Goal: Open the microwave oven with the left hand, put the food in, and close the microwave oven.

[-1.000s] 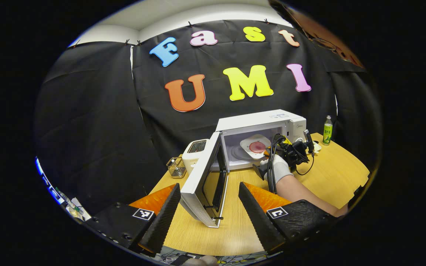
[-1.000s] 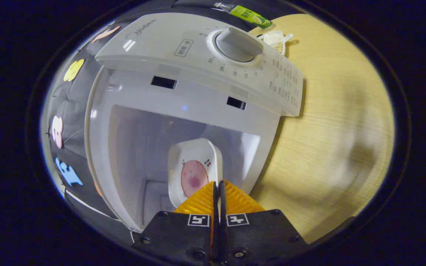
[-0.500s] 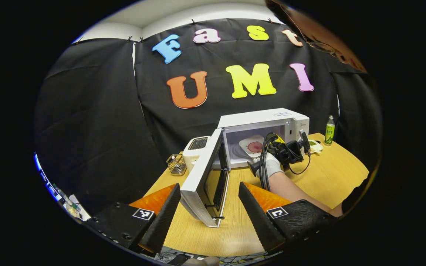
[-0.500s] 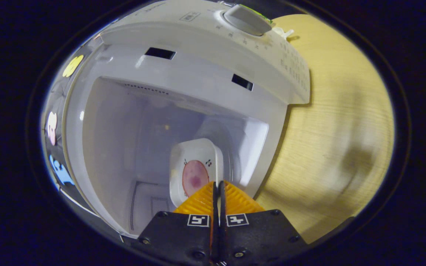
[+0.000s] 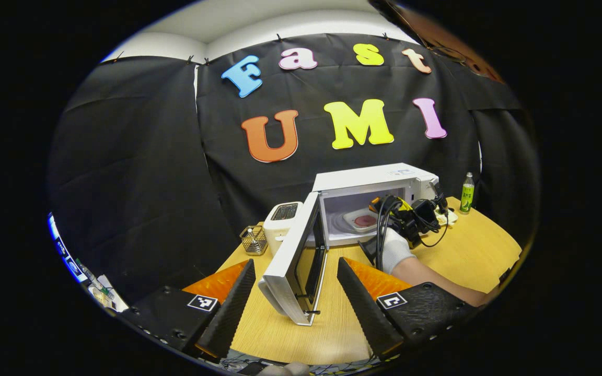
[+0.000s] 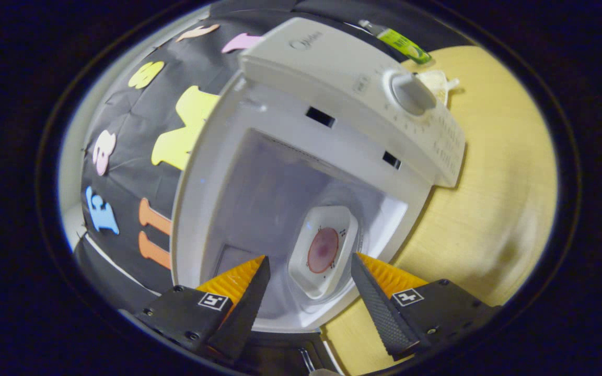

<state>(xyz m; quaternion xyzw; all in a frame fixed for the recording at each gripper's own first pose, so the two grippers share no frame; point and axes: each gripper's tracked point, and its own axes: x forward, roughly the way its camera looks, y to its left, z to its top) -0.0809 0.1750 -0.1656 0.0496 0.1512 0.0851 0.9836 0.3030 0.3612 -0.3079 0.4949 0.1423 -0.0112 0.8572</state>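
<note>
The right tool (image 6: 306, 297) has just spread its fingers, leaving the plate of food (image 6: 323, 250) inside the microwave (image 6: 301, 172). The left tool (image 5: 296, 308) waits spread near the open door (image 5: 296, 266); closing remains.

Even overhead light, strong fisheye edge bending; microwave (image 6: 301, 172) interior dim, perhaps slightly soft.

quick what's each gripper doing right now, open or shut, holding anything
Left gripper: open, holding nothing, back from the microwave door.
Right gripper: open, holding nothing; the plate of food sits inside the microwave.
</note>
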